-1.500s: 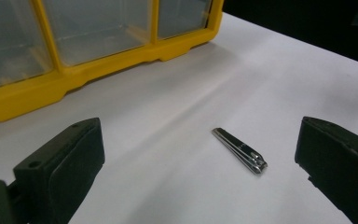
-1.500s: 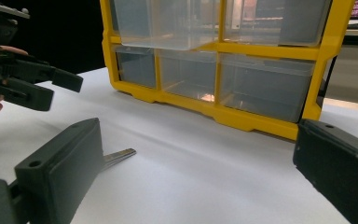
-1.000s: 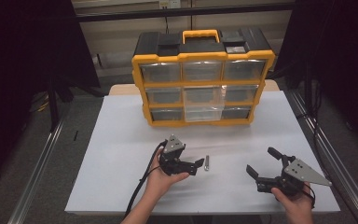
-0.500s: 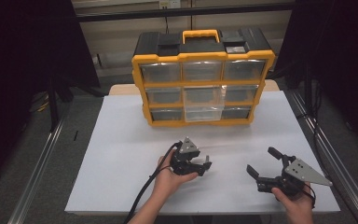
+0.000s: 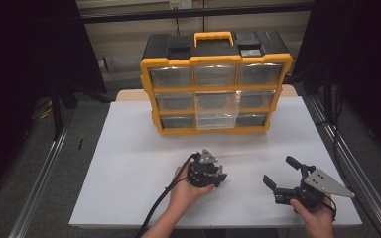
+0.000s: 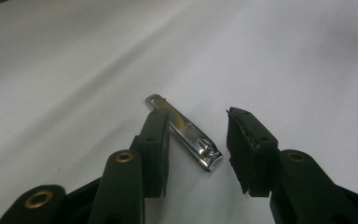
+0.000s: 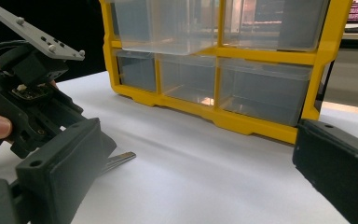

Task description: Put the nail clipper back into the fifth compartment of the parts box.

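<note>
Nail clipper (image 6: 185, 135) was seen flat on the white worktop (image 5: 129, 163), in front of the yellow drawer organizer (image 5: 216, 82) and well apart from it.

Left gripper (image 6: 193, 140) was lowered over the clipper, jaws spread, straddling it. One jaw was touching or just beside the clipper's long edge, the other set apart on the far side. Nothing was pinched yet.

Right gripper (image 5: 284, 176) was held just above the worktop to the right, jaws spread wide, empty.

Handling, as judged: small, light, rigid metal. Polished surface, so likely slippery against the pads. Low profile, so the jaws would need to be almost on the worktop. Best taken across the narrow width near mid-body, not at the tapered lever tip, where it could be squirted out or pivoted.

View differences: in the high view the clipper was hidden under the left gripper and hand (image 5: 186, 191). Clipper angle and jaw placement were given by the left gripper view. In the right gripper view one end of the clipper was seen poking out past the near jaw, with the left gripper close above it and the organizer's clear drawers behind.
</note>
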